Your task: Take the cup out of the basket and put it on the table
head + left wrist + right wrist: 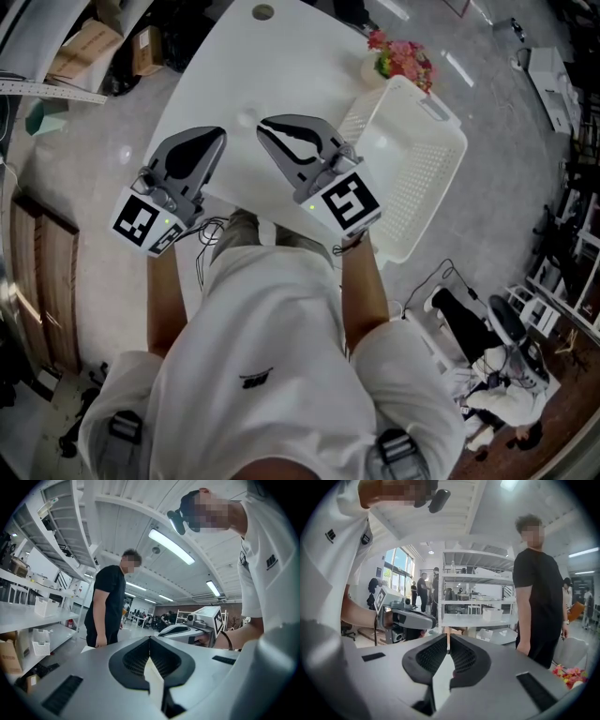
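The white slatted basket [427,164] sits at the right end of the white table [272,66], and I see nothing inside it. A faint pale round shape [248,119] lies on the tabletop between the two grippers; I cannot tell whether it is the cup. My left gripper [217,134] and right gripper [267,125] hover side by side above the table's near edge, left of the basket. In the left gripper view the jaws meet at their tips [150,640] with nothing between them. The right gripper's jaws [448,641] also meet and hold nothing.
A pot of pink flowers [403,58] stands behind the basket. A person in a black shirt [539,606] stands close to the table's far side. Metal shelves [476,597] with boxes line the room. Cardboard boxes [89,47] lie on the floor at the left.
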`<state>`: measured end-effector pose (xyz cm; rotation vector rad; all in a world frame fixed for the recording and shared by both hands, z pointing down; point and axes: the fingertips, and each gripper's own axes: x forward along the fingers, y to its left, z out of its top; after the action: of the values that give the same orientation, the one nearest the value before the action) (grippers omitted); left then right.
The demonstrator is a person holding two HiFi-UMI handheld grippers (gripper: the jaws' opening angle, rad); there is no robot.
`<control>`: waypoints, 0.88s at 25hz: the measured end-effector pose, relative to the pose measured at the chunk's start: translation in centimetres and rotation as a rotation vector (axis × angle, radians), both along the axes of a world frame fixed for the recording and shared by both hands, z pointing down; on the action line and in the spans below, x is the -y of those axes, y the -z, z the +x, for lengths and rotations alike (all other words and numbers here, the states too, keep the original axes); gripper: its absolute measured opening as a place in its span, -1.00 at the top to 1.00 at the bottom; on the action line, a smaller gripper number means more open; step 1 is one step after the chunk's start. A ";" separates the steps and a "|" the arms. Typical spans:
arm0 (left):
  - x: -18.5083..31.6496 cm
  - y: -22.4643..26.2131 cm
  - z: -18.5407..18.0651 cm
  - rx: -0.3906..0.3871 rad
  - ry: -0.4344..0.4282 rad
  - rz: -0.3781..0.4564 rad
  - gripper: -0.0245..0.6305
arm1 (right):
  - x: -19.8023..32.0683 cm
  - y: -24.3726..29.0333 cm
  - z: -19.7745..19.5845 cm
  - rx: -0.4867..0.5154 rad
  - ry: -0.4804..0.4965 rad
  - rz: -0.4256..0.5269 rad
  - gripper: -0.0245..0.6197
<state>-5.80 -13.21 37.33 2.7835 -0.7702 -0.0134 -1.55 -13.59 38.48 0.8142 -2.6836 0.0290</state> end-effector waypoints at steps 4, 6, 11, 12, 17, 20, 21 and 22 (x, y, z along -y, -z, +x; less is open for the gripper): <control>-0.6 0.6 0.1 0.008 -0.017 0.013 0.89 | -0.8 0.6 0.2 0.056 -0.020 0.003 0.89; -0.9 1.0 0.2 0.010 -0.028 0.019 0.89 | -1.0 1.1 0.4 0.102 -0.032 0.004 0.90; -1.7 1.9 0.5 0.002 -0.051 0.033 0.89 | -2.0 1.7 0.4 0.150 -0.039 0.000 0.90; -1.8 2.0 0.6 0.001 -0.055 0.036 0.89 | -2.1 1.6 0.4 0.142 -0.037 0.003 0.90; -2.1 2.3 0.7 0.004 -0.063 0.040 0.89 | -2.4 1.8 0.1 0.130 -0.033 0.014 0.90; -2.1 2.5 0.7 0.008 -0.063 0.043 0.89 | -2.4 2.2 0.0 0.152 -0.037 0.019 0.90; -2.2 2.5 0.7 0.009 -0.063 0.043 0.89 | -2.4 2.3 0.0 0.161 -0.040 0.019 0.90; -2.2 2.5 0.7 0.011 -0.063 0.044 0.89 | -2.4 2.4 0.0 0.170 -0.044 0.018 0.90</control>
<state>-5.14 -11.03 34.86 2.8502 -0.6927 -0.0039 -1.50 -11.19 36.13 0.9139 -2.8278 0.0885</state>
